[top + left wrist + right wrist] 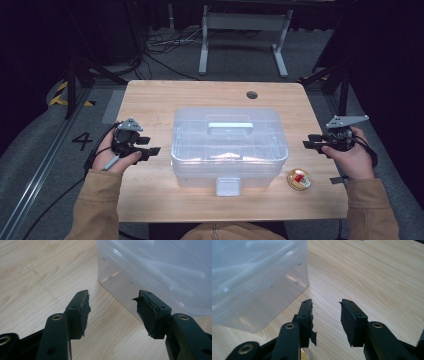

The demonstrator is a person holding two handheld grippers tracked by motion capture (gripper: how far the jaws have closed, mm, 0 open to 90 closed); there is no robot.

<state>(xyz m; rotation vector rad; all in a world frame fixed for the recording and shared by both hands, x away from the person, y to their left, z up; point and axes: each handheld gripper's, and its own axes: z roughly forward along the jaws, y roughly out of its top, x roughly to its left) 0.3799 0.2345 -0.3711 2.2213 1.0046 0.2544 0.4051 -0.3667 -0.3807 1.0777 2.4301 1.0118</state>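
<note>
Pale wooden surface [150, 102] carries your clear lidded plastic storage box [229, 147] at its centre. Both grippers, left [152, 151] and right [309, 142], flank it, spread and empty. Expect stiff, slippery walls; grasp its lid handle [230, 125].

You are working in a lab or recording bay, not a home. The small wooden counter [150, 100] stands on grey carpet marked with a painted numeral 4 [82, 141] and yellow-black hazard tape [61, 95]. Black curtains close off the surroundings. Loose cables [165, 42] lie on the floor behind, beside a white metal stand frame [245, 30] and black tripod legs [75, 80].
</note>
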